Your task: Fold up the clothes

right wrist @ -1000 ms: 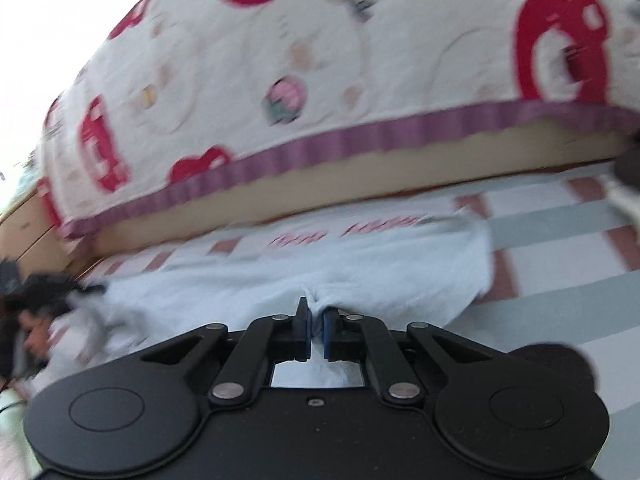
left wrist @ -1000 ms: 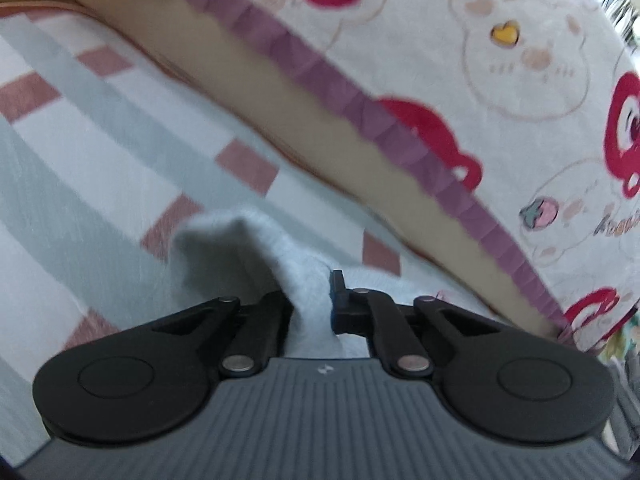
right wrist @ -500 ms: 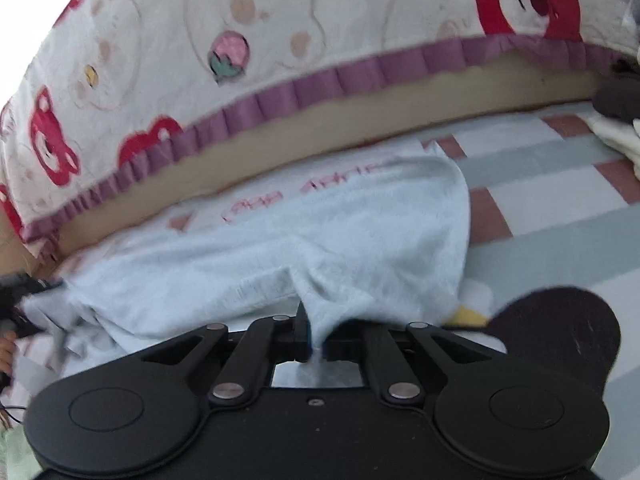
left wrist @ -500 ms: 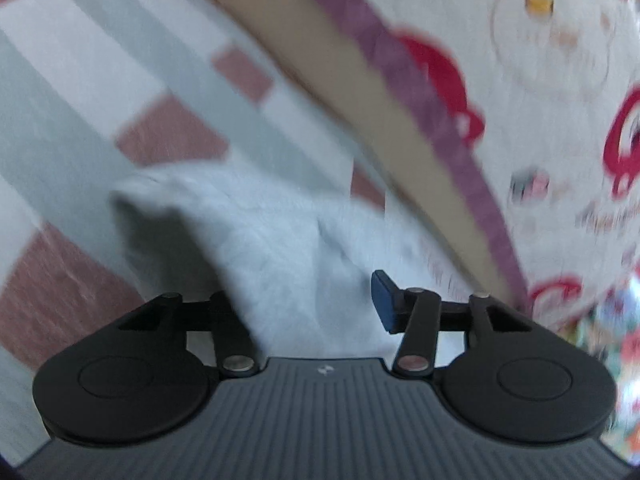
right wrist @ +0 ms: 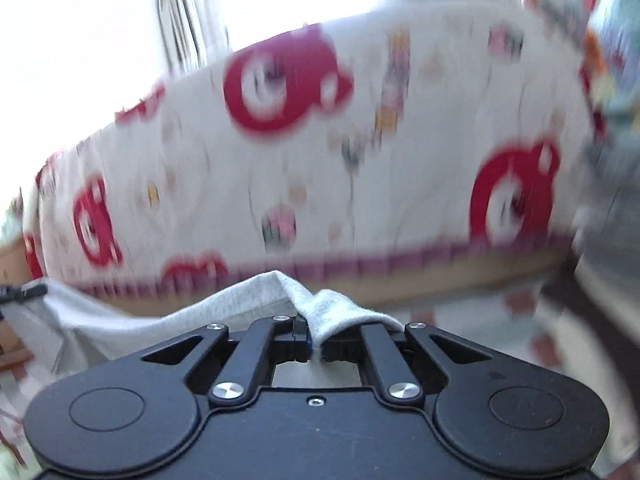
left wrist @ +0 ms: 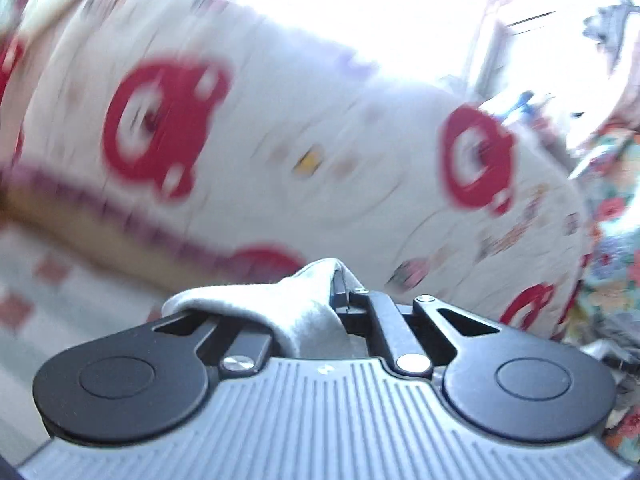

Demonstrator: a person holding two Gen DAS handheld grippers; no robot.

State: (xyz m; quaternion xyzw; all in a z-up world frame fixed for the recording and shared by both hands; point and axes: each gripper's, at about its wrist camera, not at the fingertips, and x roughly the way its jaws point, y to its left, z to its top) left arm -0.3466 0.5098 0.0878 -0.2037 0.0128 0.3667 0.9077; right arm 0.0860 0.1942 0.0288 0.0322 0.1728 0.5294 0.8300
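Each wrist camera sits just behind its tool, looking forward nearly level, close to the bed's edge. Both views (motion-blurred) share the bear-print quilt and bright window behind.

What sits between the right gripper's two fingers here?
A fold of the pale grey knit garment, pinched in the shut right gripper, shown in the right wrist view.

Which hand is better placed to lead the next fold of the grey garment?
Right, marginally. Both tongs are shut on the grey garment, but the right tongs pinch a clean edge with cloth trailing sideways; at the left tongs fabric bunches over one finger.
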